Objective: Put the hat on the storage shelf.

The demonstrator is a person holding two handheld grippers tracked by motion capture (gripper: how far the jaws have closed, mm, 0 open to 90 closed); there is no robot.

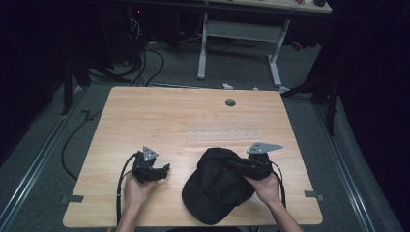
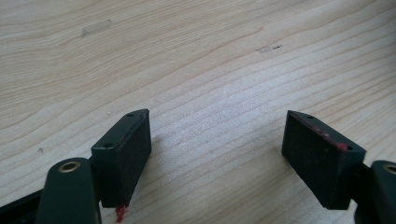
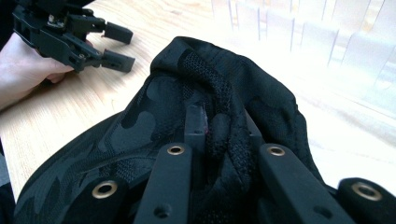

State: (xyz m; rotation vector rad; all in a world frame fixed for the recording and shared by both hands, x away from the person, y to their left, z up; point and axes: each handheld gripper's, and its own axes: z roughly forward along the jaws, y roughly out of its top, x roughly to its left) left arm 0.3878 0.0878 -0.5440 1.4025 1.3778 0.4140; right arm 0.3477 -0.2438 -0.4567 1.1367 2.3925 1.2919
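Black cap [image 1: 217, 186] is seen in the high view lying on the near part of the wooden desk [image 1: 159, 116], brim toward the person, with the right gripper [image 1: 249, 166] at its far right edge. A camouflage pattern and a bunched mesh fold [image 3: 219, 102], unreadable from above, are brought out in the right gripper view, where the fingers are closed narrowly on that fold; their tips are largely buried in the cloth. The left gripper [image 1: 159, 171] is held just left of the cap, apart from it. Its fingers [image 2: 123, 149] are shown spread wide over bare wood in the left gripper view, with red marks on the pads. A clear plastic tray [image 1: 223, 129] beyond the cap is hard to make out.
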